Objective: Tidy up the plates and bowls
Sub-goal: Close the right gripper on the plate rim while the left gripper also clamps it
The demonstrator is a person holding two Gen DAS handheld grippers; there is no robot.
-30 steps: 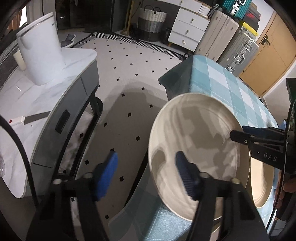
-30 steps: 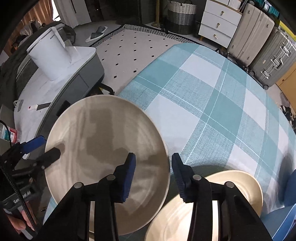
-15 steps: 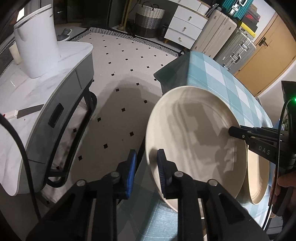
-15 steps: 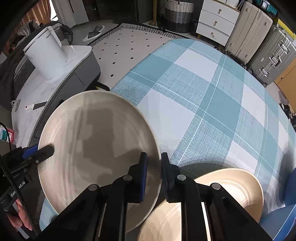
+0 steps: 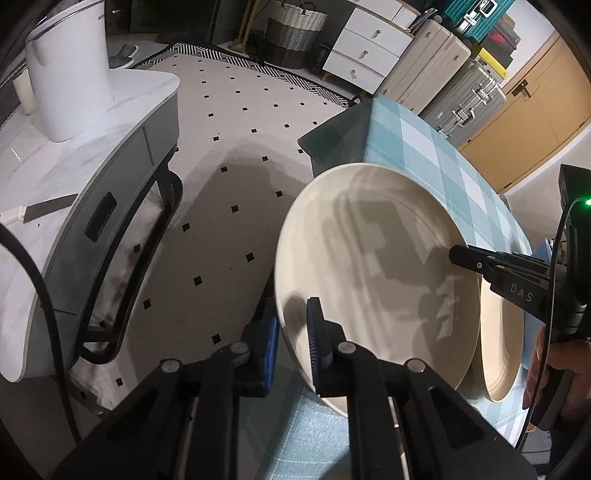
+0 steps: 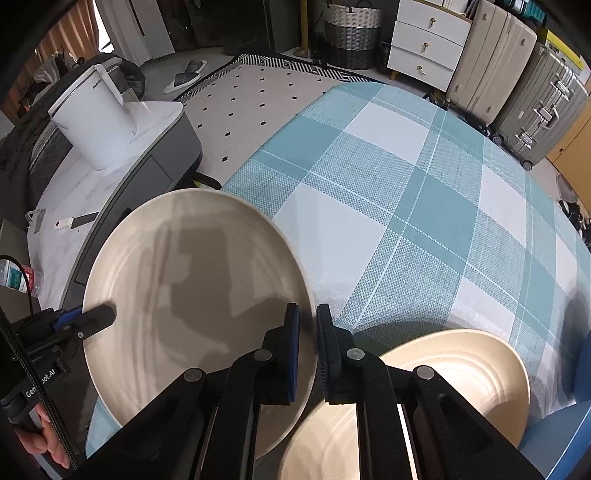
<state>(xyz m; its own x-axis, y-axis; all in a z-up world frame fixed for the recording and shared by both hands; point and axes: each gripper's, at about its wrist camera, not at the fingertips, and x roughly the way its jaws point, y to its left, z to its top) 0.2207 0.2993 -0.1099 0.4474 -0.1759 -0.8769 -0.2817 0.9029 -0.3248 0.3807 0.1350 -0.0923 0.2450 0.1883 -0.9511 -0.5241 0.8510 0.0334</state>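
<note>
A large cream plate [image 5: 369, 266] [image 6: 192, 288] is held tilted over the near left corner of the teal checked table [image 6: 406, 184]. My left gripper [image 5: 293, 343] has the plate's near rim between its blue pads, and its jaws are closing on it. My right gripper [image 6: 307, 347] is shut on the opposite rim. Each gripper shows in the other's view: the right gripper [image 5: 458, 254] at the plate's far edge, the left gripper [image 6: 99, 317] at its left edge. A second cream plate [image 6: 424, 387] [image 5: 498, 350] lies on the cloth under my right gripper.
Left of the table, across a strip of dotted floor [image 5: 229, 177], stands a white marble side table [image 5: 74, 155] with a white bucket-like container [image 5: 70, 70]. Suitcases [image 6: 517, 74], a white drawer unit [image 6: 424, 48] and a woven basket [image 6: 351, 33] line the back. A blue chair [image 6: 554, 432] is at the lower right.
Both grippers went from open to closed around the large plate's rim, left on one side and right on the other. The plate now sits a little higher and more tilted.
</note>
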